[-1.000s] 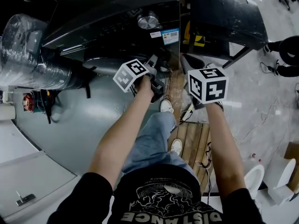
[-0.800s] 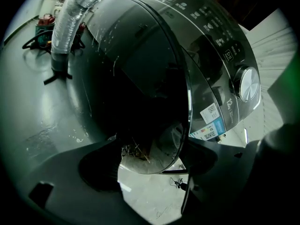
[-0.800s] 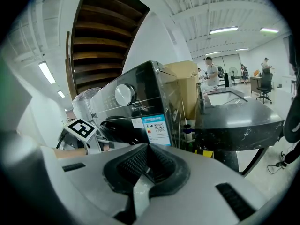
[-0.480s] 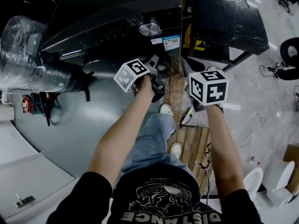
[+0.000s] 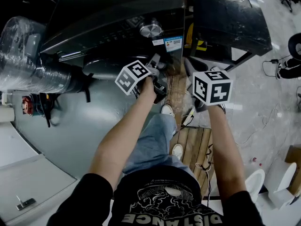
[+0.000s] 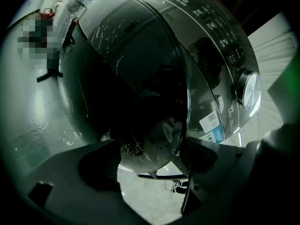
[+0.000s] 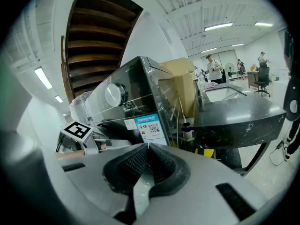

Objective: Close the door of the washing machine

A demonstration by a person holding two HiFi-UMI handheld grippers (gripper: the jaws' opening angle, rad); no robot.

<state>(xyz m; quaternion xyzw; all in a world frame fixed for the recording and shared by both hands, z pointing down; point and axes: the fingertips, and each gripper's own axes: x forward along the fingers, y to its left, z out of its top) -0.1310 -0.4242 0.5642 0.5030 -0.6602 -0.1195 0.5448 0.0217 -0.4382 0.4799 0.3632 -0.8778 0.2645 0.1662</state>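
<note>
Wrapped bundle (image 5: pixel 28 55) lies at 9 o'clock; door (image 6: pixel 140 78) sits at 12 o'clock of wide-open left claw (image 6: pixel 152 150); right claw (image 7: pixel 148 146) closed, empty.

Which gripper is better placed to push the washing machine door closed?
Left. The left gripper, jaws open, faces the door directly; the right gripper is shut, off beside the washing machine.

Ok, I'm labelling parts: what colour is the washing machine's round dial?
The dial is silver, clearest in the left gripper view.
</note>
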